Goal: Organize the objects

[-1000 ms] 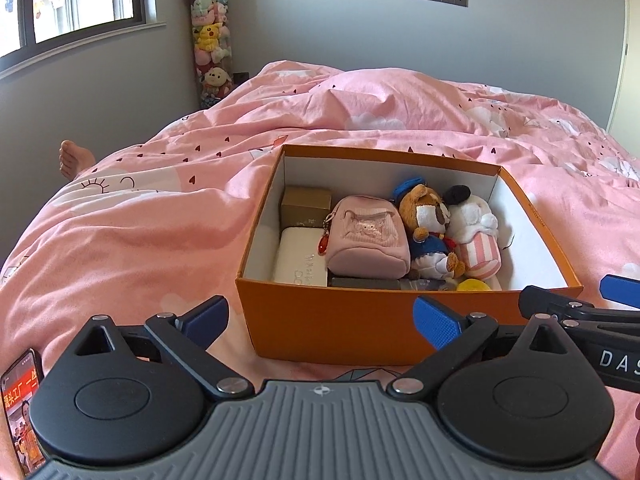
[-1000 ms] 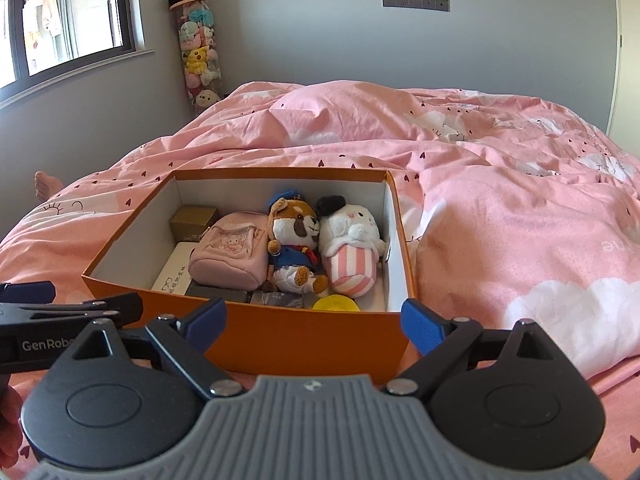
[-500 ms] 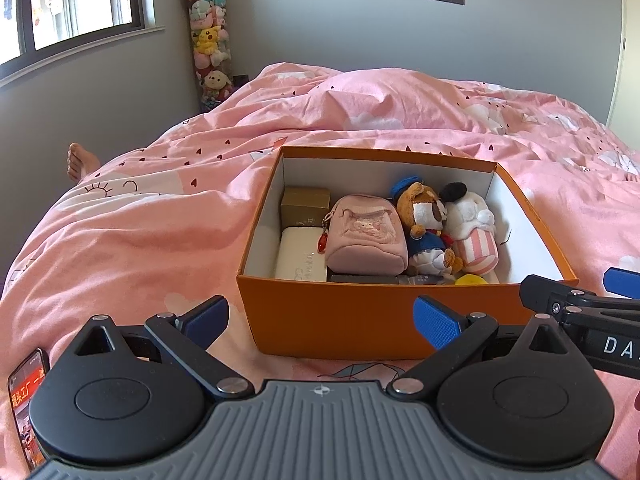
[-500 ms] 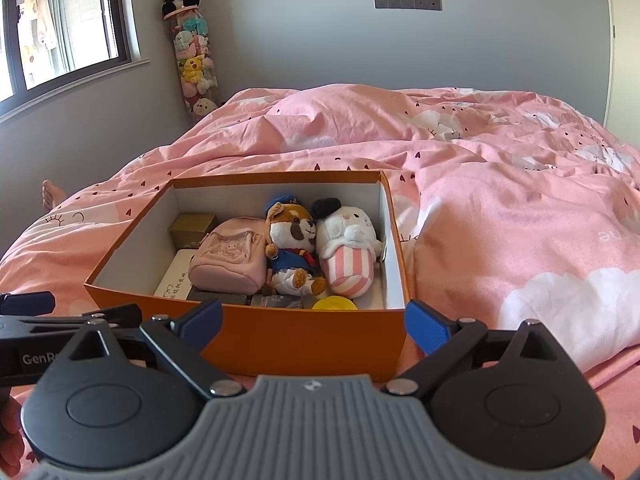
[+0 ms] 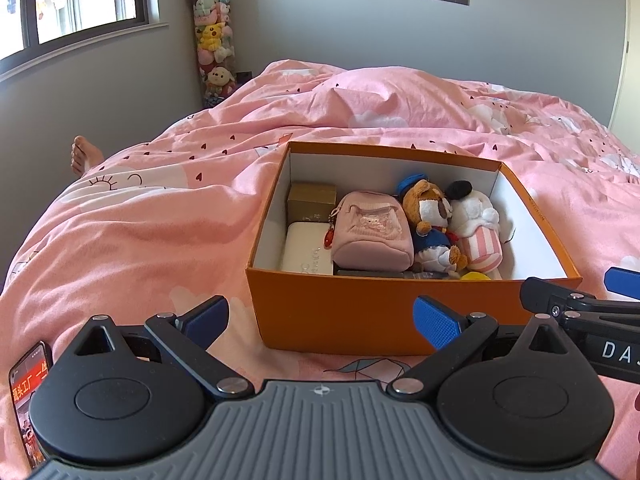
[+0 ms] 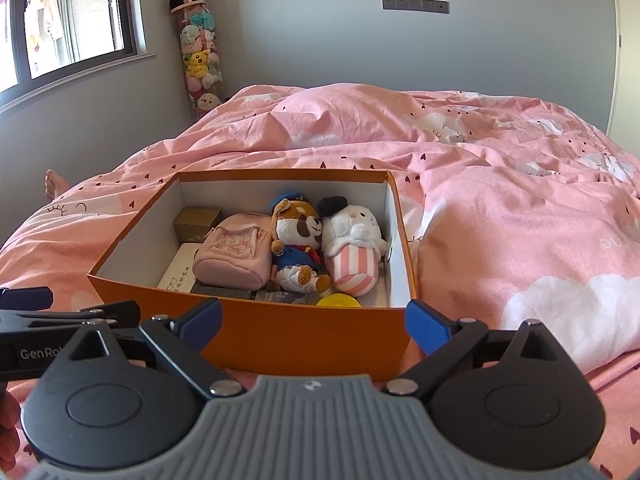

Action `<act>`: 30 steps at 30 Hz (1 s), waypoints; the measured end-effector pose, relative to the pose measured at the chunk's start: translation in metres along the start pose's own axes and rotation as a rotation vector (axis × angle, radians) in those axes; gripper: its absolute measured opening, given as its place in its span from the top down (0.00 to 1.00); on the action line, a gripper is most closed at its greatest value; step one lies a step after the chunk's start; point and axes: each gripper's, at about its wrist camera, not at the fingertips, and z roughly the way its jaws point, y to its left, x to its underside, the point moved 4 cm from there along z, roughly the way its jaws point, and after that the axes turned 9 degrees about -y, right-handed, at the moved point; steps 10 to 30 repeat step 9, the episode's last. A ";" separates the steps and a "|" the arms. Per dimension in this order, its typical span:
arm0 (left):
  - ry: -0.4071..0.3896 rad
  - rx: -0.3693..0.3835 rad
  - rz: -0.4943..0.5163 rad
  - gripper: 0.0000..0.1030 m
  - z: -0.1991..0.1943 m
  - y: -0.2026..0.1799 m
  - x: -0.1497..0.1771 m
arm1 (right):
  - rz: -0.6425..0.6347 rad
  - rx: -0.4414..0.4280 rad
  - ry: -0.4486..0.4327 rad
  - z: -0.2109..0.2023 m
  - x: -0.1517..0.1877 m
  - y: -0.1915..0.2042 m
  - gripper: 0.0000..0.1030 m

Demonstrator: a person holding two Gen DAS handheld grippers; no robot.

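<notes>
I am holding the left claw and right claw open and empty before the orange box on the bed.

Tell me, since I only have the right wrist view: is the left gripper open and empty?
Observer: Yes. The left gripper is open with nothing between its fingers, and it faces the orange box.
Operator: Anything loose on the bed beside it?
Observer: A phone with a lit screen lies on the pink duvet, just to the left gripper's left.
Operator: Does anything hang off the pink pouch?
Observer: A small red charm hangs at the left side of the pink pouch.
</notes>
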 end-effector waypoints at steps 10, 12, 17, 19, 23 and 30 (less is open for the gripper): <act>0.006 0.002 -0.004 0.00 0.000 0.002 0.002 | -0.003 0.000 0.003 0.000 0.000 0.002 0.05; 0.006 0.002 -0.004 0.00 0.000 0.002 0.002 | -0.003 0.000 0.003 0.000 0.000 0.002 0.05; 0.006 0.002 -0.004 0.00 0.000 0.002 0.002 | -0.003 0.000 0.003 0.000 0.000 0.002 0.05; 0.006 0.002 -0.004 0.00 0.000 0.002 0.002 | -0.003 0.000 0.003 0.000 0.000 0.002 0.05; 0.006 0.002 -0.004 0.00 0.000 0.002 0.002 | -0.003 0.000 0.003 0.000 0.000 0.002 0.05; 0.006 0.002 -0.004 0.00 0.000 0.002 0.002 | -0.003 0.000 0.003 0.000 0.000 0.002 0.05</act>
